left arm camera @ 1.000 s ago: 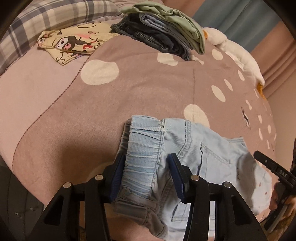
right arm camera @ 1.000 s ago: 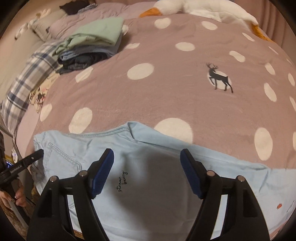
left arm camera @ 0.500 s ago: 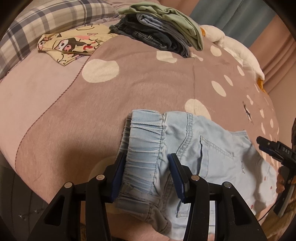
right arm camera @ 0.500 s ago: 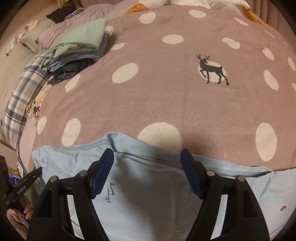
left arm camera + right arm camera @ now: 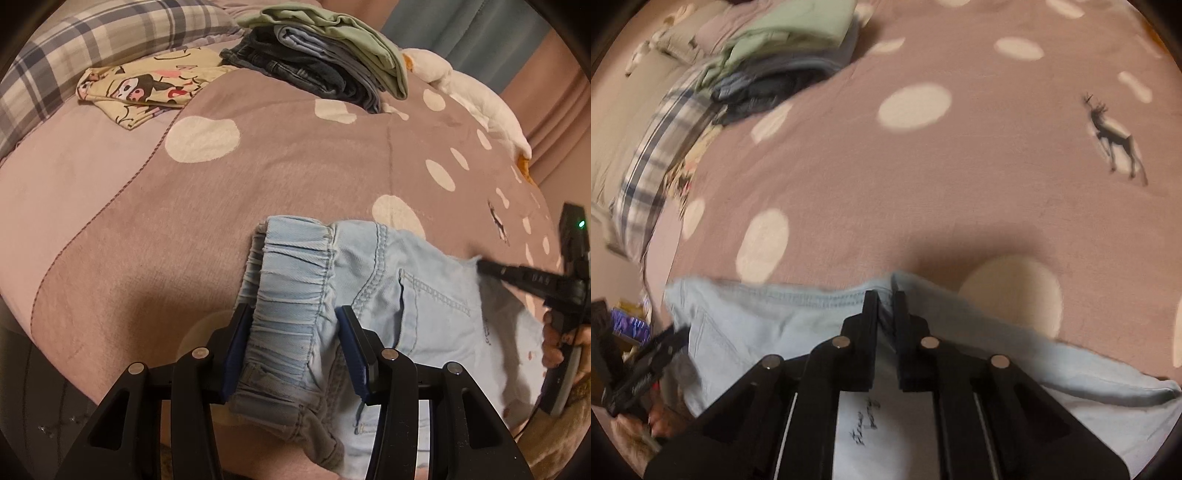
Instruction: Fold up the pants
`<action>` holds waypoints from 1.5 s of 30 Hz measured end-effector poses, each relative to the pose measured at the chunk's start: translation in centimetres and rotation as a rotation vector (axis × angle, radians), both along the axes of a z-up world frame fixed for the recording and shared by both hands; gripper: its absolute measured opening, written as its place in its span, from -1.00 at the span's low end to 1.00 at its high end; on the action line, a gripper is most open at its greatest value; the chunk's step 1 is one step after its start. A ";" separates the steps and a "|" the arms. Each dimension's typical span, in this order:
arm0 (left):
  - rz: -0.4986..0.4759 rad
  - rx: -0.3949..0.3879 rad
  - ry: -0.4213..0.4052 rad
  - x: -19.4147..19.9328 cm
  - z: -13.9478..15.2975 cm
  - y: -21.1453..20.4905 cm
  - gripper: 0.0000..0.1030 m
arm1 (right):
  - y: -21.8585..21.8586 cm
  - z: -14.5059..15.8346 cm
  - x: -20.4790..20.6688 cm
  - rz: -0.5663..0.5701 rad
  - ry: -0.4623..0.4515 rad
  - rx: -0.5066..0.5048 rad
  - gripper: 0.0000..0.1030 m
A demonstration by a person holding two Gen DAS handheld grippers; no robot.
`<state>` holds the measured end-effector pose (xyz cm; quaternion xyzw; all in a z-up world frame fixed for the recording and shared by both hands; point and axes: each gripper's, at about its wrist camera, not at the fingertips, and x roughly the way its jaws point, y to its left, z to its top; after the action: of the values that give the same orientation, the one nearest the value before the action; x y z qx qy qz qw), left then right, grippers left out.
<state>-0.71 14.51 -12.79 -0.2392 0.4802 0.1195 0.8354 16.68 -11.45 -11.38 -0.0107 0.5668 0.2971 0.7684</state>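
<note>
Left wrist view: light blue denim pants (image 5: pixel 369 295) lie on bed (image 5: pixel 258 177) near its front edge, gathered elastic waistband between fingers of left gripper (image 5: pixel 293 350), spread wide w/o pinching. Right wrist view, blurry: right gripper (image 5: pixel 885 306) pressed together, pinching pants' far edge (image 5: pixel 820 295).

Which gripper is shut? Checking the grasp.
The right gripper, jaws pinched on the light blue pants; the left gripper is open, straddling the waistband.
</note>
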 end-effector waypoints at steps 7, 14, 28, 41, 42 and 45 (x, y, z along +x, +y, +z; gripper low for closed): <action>0.010 -0.023 0.005 0.3 -0.4 0.4 0.01 | 3.0 -1.7 0.3 0.027 -0.070 -0.157 -0.89; 0.036 -0.066 0.002 0.3 0.6 0.8 0.02 | 3.7 -2.2 0.0 0.016 -0.130 -0.195 -0.87; -0.072 -0.032 -0.146 -1.1 6.2 -4.9 0.02 | -1.1 1.9 -2.7 -0.085 -0.226 -0.139 -0.04; -0.207 -0.097 0.031 1.2 -0.5 -9.8 -0.15 | -10.3 -2.0 -5.9 -0.225 -0.149 -0.190 -0.43; -0.210 -0.090 0.031 1.2 -0.7 -9.8 -0.15 | -11.0 -2.0 -5.8 -0.242 -0.147 -0.183 -0.43; -0.208 -0.083 0.035 1.3 -0.5 -10.0 -0.14 | -13.9 -1.9 -5.5 -0.331 -0.160 -0.224 -0.47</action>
<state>0.58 4.52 -13.30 -0.2205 0.5217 0.0162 0.8240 11.18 -25.36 -13.32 -0.0261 0.5275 0.1002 0.8432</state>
